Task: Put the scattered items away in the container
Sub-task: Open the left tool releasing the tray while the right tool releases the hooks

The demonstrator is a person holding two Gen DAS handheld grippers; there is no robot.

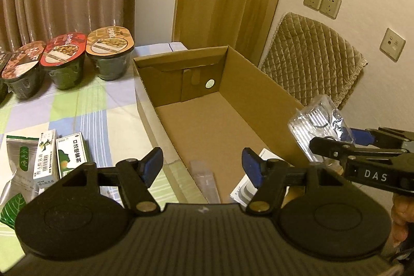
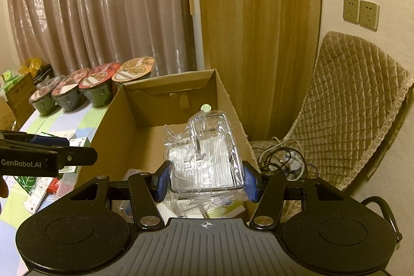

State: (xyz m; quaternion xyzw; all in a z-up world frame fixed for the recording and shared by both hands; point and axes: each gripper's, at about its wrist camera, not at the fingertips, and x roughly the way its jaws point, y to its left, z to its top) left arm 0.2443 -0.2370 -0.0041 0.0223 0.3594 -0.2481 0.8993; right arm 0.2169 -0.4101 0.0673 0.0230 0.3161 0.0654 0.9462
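My right claw [image 2: 205,181] grips a clear plastic box wrapped in crinkled film [image 2: 207,154] across its width, its long axis running away from me, held above the near right corner of the open brown cardboard box [image 1: 220,120]. My left claw [image 1: 201,164] hangs open, empty, over the box's near left wall.

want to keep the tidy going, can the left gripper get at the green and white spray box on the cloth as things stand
Probably yes. The left gripper is open and empty, and the spray box lies just to its left on the cloth, top uncovered. A second small box presses against its left side, which may crowd one finger.
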